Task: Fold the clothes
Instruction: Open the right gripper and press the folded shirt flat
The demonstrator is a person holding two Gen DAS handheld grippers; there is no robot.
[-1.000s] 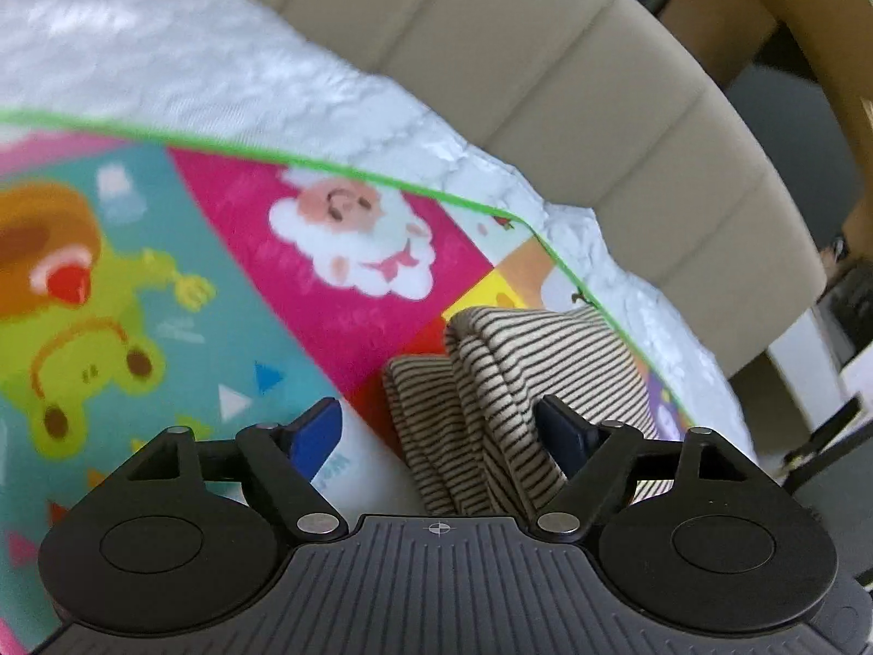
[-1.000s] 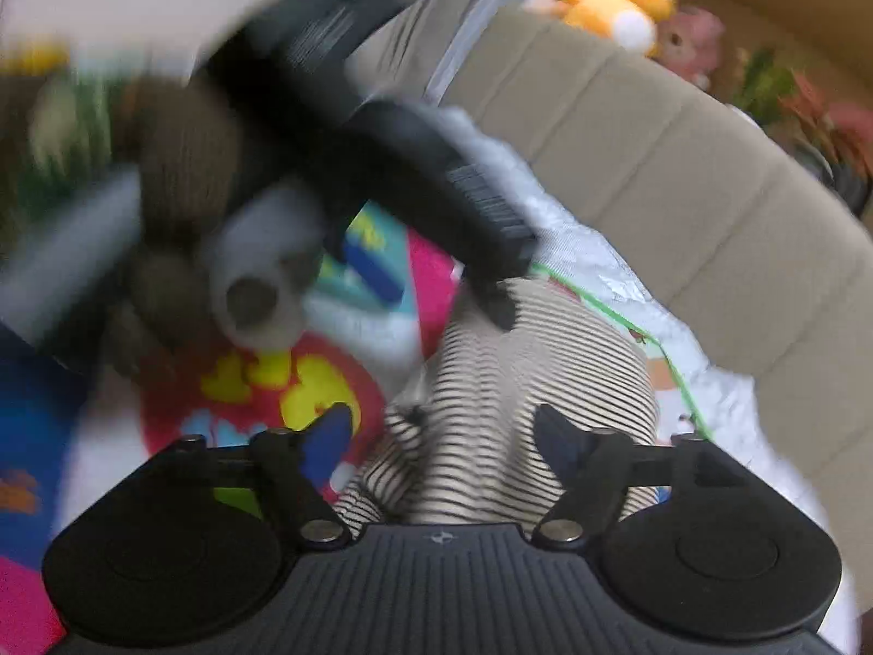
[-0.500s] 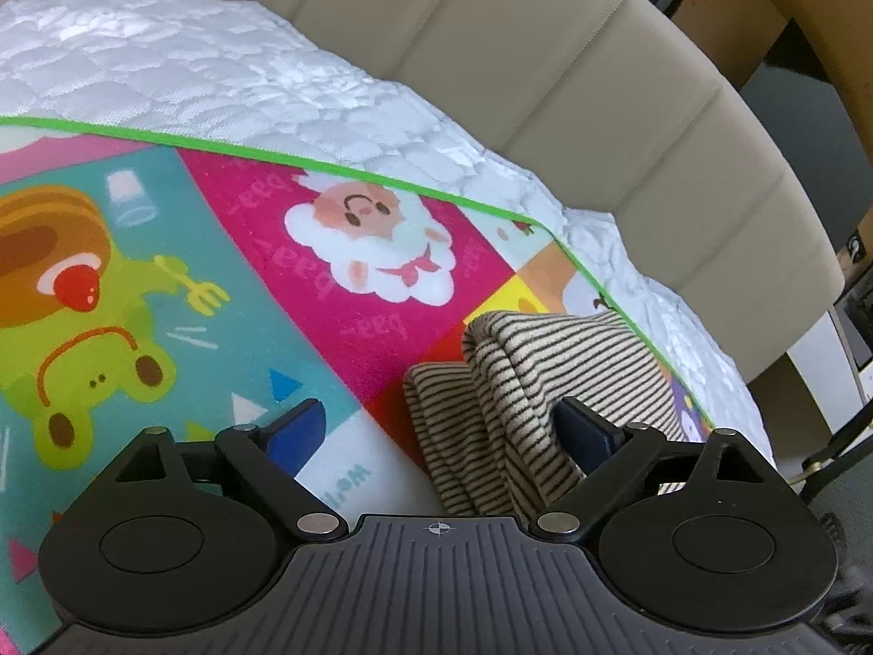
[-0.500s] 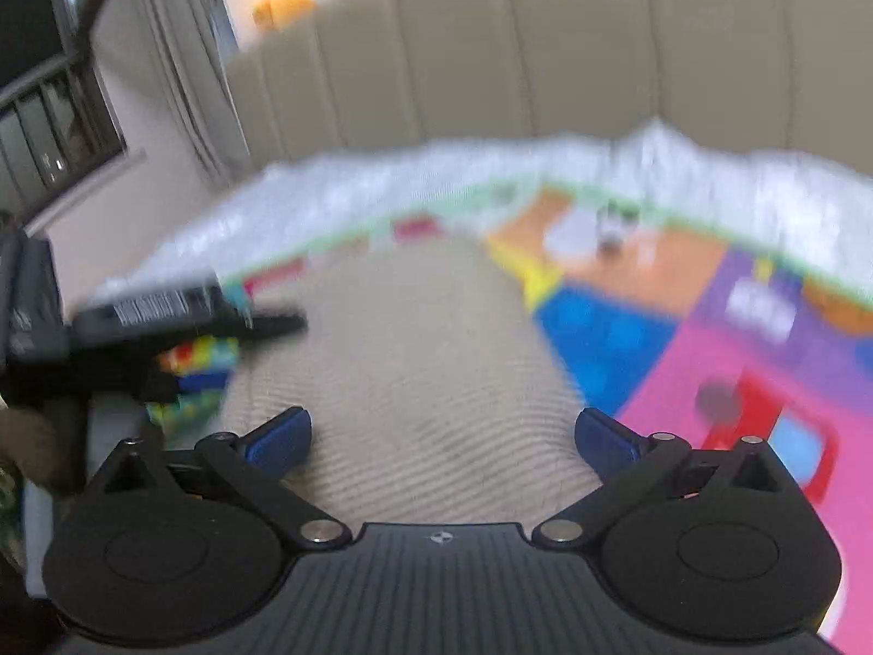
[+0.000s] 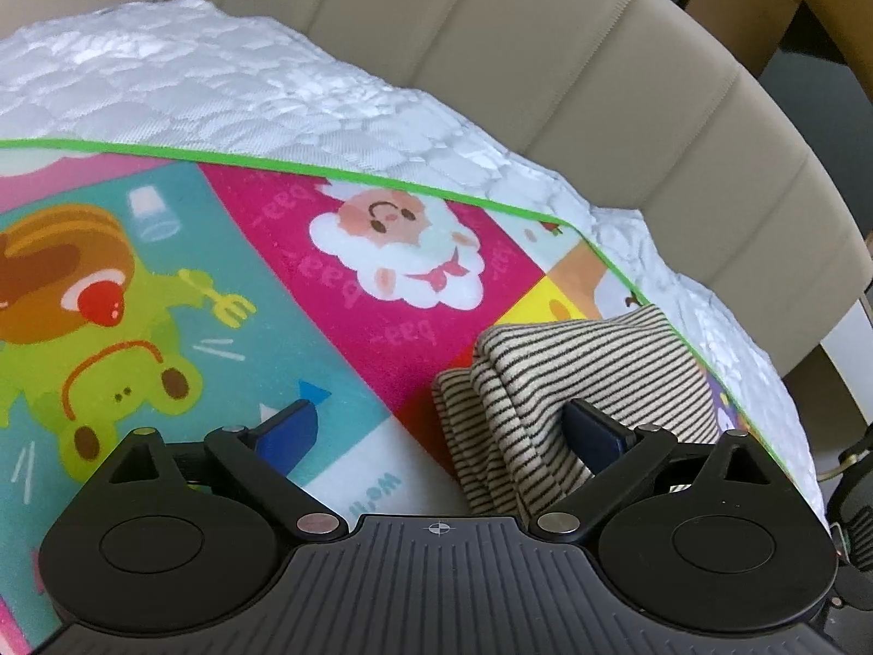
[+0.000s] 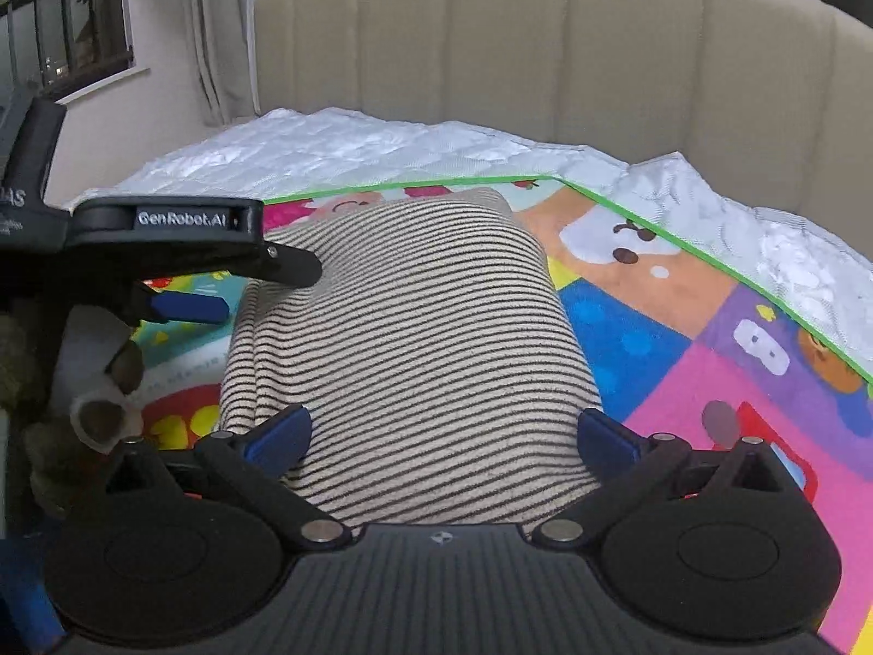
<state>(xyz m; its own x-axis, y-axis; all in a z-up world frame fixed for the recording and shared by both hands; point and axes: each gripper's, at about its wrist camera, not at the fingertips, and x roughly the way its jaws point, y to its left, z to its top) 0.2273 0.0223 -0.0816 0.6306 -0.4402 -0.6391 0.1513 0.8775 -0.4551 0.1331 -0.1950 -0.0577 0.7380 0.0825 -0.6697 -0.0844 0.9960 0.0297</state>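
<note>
My left gripper [image 5: 439, 431]: the jaws are opening and already stand wide; the folded edge of the striped garment [image 5: 578, 376] lies between them, closer to the right finger [image 5: 592, 428], whose blue pad sits against the cloth without pinching it; the left finger [image 5: 289, 426] hangs over bare mat

My right gripper [image 6: 442, 434]: spread as wide as it goes, released; the 2 blue pads flank the near end of the garment, one at each side edge, and I cannot tell whether they brush it; nothing is gripped

Striped garment [image 6: 404, 338]: cream with thin dark stripes, folded into a thick, compact bundle with stacked layers showing along its left side; it lies flat on the play mat, near the mat's green-edged corner by the headboard

Play mat [image 5: 229, 295]: bright cartoon panels, a sheep on pink, a frog on teal, spread over the white quilted bedcover [image 5: 234, 93]

Headboard [image 6: 545, 54]: beige, padded in vertical channels, curving behind the bed

From my right-hand camera: my left gripper [image 6: 240, 284] reaches in from the left, its upper black finger tip lying over the far left part of the garment; a hand [image 6: 103, 409] is partly visible below it
</note>
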